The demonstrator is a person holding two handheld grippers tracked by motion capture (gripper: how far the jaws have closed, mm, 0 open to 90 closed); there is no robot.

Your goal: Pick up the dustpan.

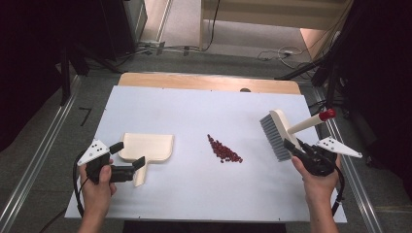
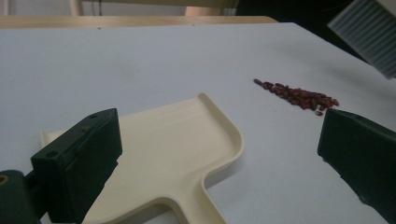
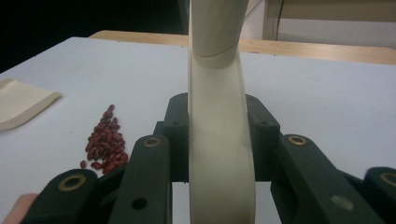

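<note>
A cream dustpan (image 1: 147,146) lies flat at the left of the white sheet, its short handle pointing toward the near edge. My left gripper (image 1: 128,155) hovers open over that handle. In the left gripper view (image 2: 219,158) its jaws stand wide apart on either side of the dustpan (image 2: 177,144), touching nothing. A small pile of red beans (image 1: 224,150) (image 2: 299,95) (image 3: 105,142) lies mid-table. My right gripper (image 1: 297,148) (image 3: 219,121) is shut on the cream back of a hand brush (image 1: 278,127) (image 3: 219,154). The brush is lifted right of the beans, grey bristles facing left, and its handle ends in a red tip (image 1: 327,114).
The white sheet (image 1: 194,107) covers most of the table, and a wooden strip (image 1: 209,81) shows along the far edge. Metal rails (image 1: 39,155) run along the floor on both sides. Cables (image 1: 284,52) lie on the floor beyond the table.
</note>
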